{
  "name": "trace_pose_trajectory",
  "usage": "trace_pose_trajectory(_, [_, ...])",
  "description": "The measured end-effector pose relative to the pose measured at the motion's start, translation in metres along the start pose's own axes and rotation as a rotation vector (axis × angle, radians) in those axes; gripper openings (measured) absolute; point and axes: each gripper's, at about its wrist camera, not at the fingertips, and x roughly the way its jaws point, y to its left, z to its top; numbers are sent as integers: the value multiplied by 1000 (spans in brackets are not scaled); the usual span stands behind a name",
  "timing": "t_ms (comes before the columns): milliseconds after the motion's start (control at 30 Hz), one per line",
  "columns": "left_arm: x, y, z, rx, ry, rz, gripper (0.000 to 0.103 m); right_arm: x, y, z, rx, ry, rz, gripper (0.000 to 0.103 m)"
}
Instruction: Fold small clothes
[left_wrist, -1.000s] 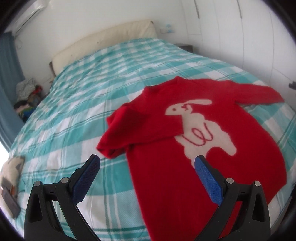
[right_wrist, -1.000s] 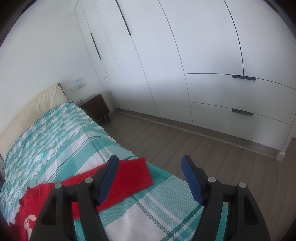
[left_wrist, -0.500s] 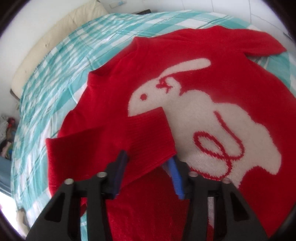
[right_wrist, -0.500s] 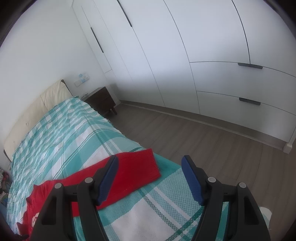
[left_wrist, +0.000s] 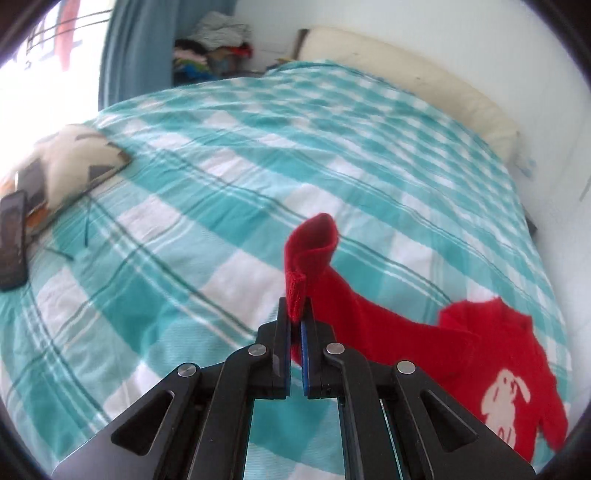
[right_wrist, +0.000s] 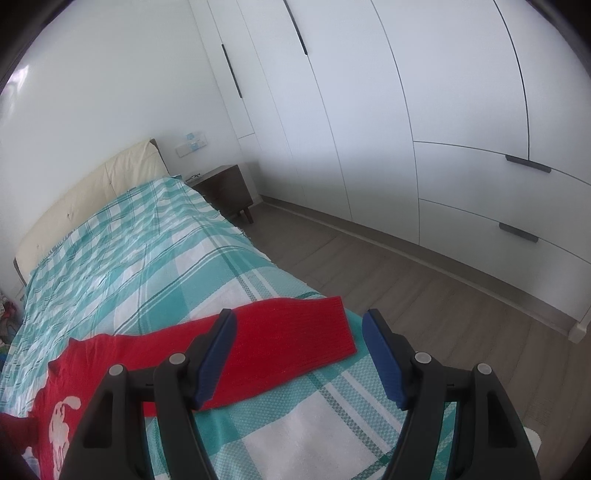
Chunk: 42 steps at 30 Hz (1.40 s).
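A small red sweater (left_wrist: 491, 354) with a cream rabbit on the front lies on a teal-and-white checked bedspread (left_wrist: 258, 166). My left gripper (left_wrist: 295, 325) is shut on the cuff of one sleeve (left_wrist: 314, 254) and holds it lifted above the bed, stretched away from the sweater's body. In the right wrist view the sweater's other sleeve (right_wrist: 280, 339) lies flat toward the bed's edge. My right gripper (right_wrist: 301, 354) is open and empty, hovering just above that sleeve's cuff end.
A cream cushion (left_wrist: 70, 162) and a dark phone (left_wrist: 13, 240) lie at the bed's left side. A cream headboard (left_wrist: 406, 74) and a clothes pile (left_wrist: 218, 48) are at the back. Beyond the bed's right edge are wood floor (right_wrist: 406, 295), a nightstand (right_wrist: 225, 188) and white wardrobes (right_wrist: 406, 110).
My left gripper closed on the folded-in sleeve's cuff and pulled it up and outward, away from the sweater body. My right gripper stayed open and drifted slightly closer over the other sleeve.
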Motion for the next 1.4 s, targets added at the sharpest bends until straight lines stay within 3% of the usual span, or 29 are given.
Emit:
trace_pose_trajectory(100, [15, 52, -12, -145, 32, 71, 2, 0, 6, -4, -31, 2, 0, 70])
trace_pose_trajectory(167, [24, 74, -26, -221, 72, 55, 2, -1, 11, -6, -55, -1, -7, 70])
trace_pose_trajectory(300, [24, 95, -45, -280, 72, 64, 2, 0, 18, -9, -98, -3, -15, 70])
trace_pose_trajectory(467, [34, 102, -67, -275, 91, 142, 2, 2, 22, -10, -116, 3, -15, 70])
trace_pose_trajectory(600, [37, 106, -70, -278, 98, 156, 2, 2, 22, -10, -126, 2, -18, 70])
trace_pose_trajectory(1400, [53, 120, -78, -324, 150, 117, 3, 1, 10, -8, -73, 7, -35, 70])
